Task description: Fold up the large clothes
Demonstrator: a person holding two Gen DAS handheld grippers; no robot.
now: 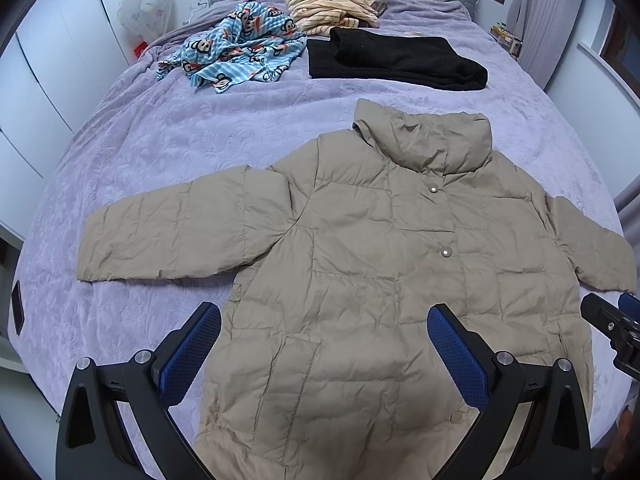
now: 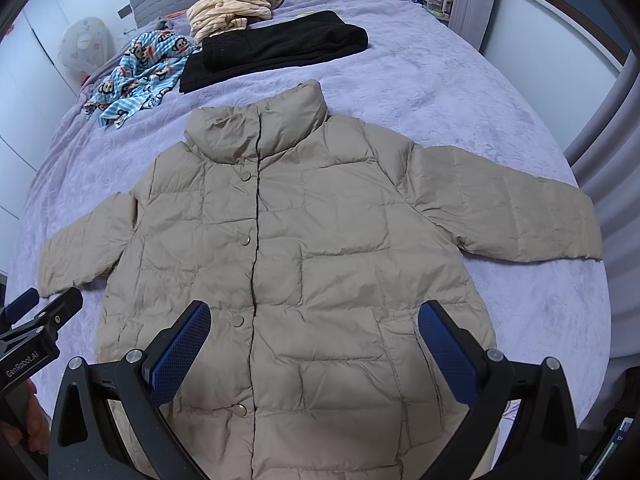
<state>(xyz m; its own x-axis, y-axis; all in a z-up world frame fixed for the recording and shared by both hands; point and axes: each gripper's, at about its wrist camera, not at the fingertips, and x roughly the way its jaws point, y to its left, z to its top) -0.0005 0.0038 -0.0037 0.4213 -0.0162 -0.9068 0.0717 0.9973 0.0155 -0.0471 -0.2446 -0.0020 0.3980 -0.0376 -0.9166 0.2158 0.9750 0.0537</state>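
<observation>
Jacket flat on bed, both grippers spread wide and holding nothing.

The beige jacket (image 1: 360, 264) lies front up on the purple bed (image 1: 168, 152), snapped shut as far as visible, sleeves out left and right. The left gripper (image 1: 324, 352) and right gripper (image 2: 314, 350) hover over its near hem. Far side: black garment (image 1: 396, 60), blue patterned cloth (image 1: 236, 48).
</observation>
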